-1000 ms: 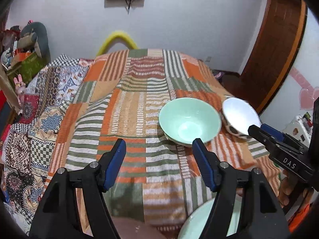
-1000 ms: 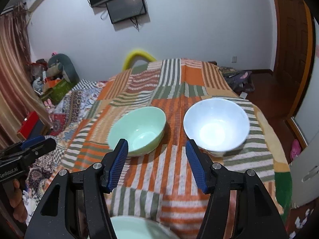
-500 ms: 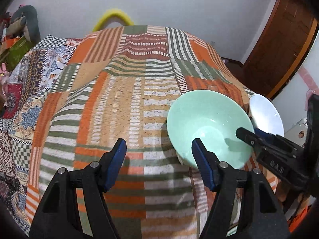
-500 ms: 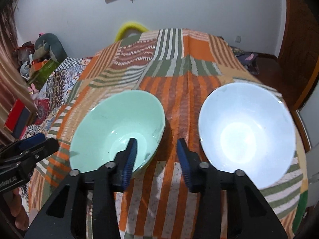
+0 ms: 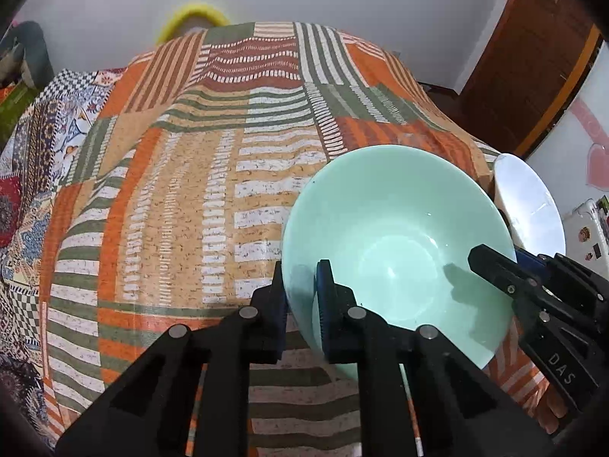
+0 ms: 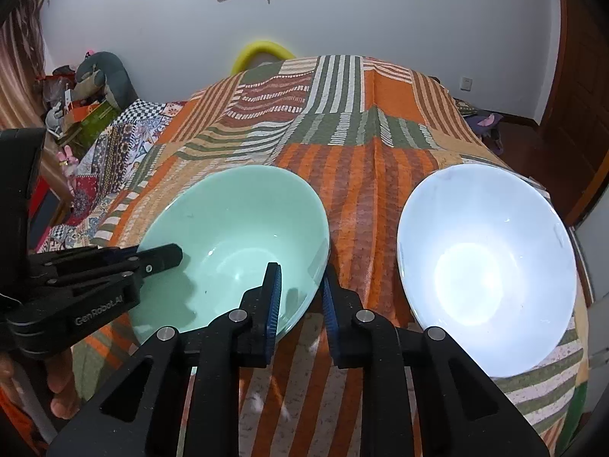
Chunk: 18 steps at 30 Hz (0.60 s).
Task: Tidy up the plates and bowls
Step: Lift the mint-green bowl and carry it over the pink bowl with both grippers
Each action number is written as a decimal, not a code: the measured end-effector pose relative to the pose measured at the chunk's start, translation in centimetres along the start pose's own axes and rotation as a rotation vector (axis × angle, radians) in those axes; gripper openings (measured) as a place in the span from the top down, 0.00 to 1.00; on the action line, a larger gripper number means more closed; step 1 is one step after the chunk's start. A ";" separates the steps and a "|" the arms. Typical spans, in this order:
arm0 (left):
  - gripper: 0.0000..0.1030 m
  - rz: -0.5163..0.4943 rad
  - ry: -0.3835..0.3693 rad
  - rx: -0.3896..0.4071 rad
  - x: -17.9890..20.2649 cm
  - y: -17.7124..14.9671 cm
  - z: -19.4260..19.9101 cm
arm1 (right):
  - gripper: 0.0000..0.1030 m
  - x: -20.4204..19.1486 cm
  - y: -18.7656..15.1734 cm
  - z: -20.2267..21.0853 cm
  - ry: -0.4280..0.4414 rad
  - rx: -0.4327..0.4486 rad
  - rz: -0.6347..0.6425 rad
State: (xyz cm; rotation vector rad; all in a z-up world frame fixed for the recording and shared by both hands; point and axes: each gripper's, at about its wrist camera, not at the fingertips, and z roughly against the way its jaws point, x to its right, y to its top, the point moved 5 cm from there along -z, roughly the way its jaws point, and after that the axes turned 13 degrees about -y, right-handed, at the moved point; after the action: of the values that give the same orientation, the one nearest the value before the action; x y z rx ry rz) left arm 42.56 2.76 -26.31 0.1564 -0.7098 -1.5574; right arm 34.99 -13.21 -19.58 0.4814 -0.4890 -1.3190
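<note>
Left wrist view: left gripper [image 5: 300,297], jaws just closed, pinching the near-left rim of the green bowl [image 5: 396,243], one pad outside the wall, one inside. Right gripper [image 6: 300,301], jaws just closing, clamped on the same bowl's near-right rim; no gap visible at the pads. Bowl sits on the striped cloth [image 5: 190,209], near edge. White bowl [image 6: 487,266] stands just to the right, apart from the green one. Handling judgement: both grips are thin rim pinches on glazed ware; lift both hands together and level, keep the rim from twisting, clear the white bowl's rim before lowering in.
</note>
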 end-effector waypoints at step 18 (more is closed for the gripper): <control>0.87 -0.093 0.004 0.099 5.3 -4.2 11.0 | 0.83 -0.6 -1.2 9.5 0.017 0.118 -0.024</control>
State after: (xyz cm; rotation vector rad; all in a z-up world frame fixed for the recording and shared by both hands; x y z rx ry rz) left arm 32.73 1.29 -18.08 0.2696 -0.7858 -1.6109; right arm 28.34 -13.41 -12.73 0.5972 -0.5509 -1.3124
